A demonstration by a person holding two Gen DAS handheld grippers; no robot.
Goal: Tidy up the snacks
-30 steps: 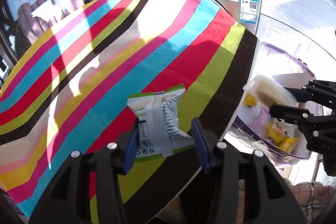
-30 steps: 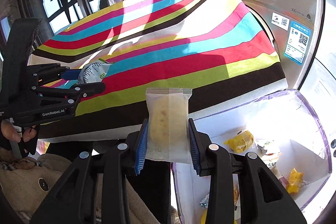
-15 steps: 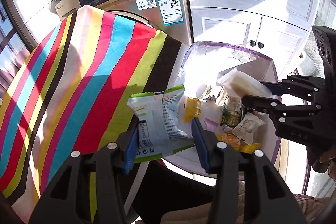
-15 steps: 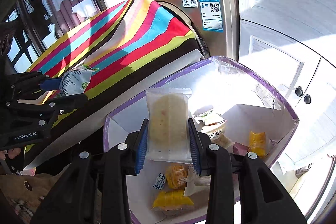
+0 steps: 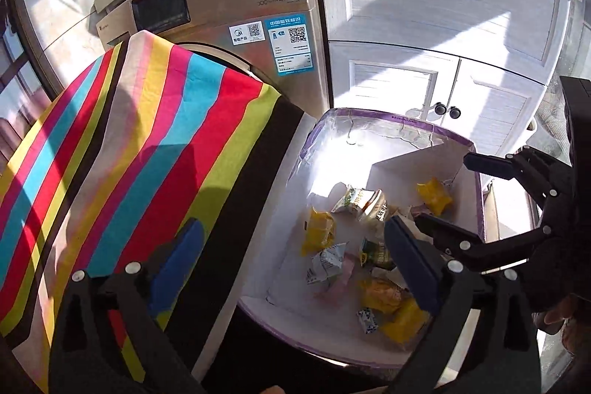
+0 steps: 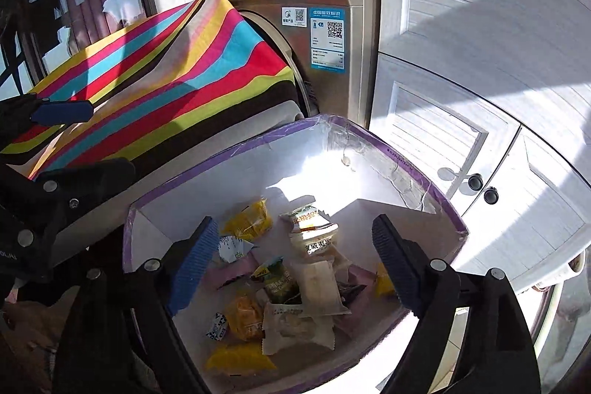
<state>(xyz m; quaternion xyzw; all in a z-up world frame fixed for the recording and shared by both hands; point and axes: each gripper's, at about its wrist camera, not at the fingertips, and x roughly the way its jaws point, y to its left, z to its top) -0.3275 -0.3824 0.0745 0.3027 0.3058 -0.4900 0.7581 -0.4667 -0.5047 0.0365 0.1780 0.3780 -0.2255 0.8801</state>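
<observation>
Both your tongs have just been opening and now stand wide, nothing between the pads — the left tongs (image 5: 293, 259) hang over the near left rim of the box (image 5: 391, 120), the right tongs (image 6: 295, 255) right above its inside. The snacks (image 6: 284, 287) lie loose on the box floor: yellow packs, a pale long pack (image 6: 319, 287) on top of the heap, a small white-green pack (image 5: 325, 263) near the left wall. The striped cloth (image 5: 140, 150) lies just beside the box, in front of the washer (image 5: 236, 24).
</observation>
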